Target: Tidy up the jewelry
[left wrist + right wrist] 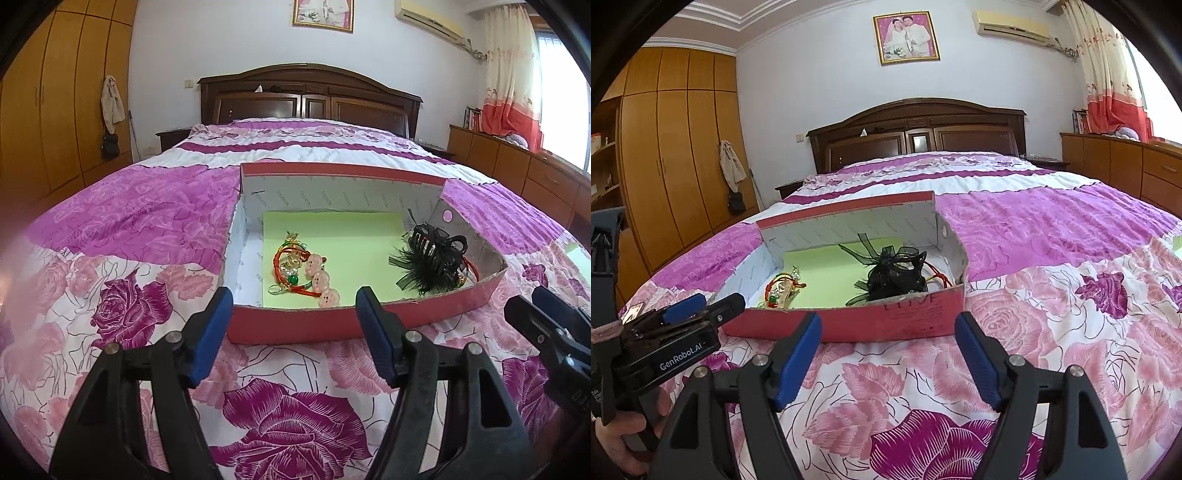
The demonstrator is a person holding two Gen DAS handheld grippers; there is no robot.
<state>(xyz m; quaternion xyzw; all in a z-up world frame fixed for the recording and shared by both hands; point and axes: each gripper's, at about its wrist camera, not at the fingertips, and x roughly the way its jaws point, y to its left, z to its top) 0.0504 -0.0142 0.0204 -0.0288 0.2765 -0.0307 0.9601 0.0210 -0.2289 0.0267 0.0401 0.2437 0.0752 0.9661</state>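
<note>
- While both grippers hang just in front of the red box (325, 325) on the bed (147, 221), the left gripper (295, 332) and right gripper (888, 354) are open and hold nothing.
- A grab could miss: the red string bracelets (295, 266) are tangled, so many might lift together.
- Pink beads (321, 280) lie left in the box; the black feathery hair clip (432, 258) lies right.
</note>
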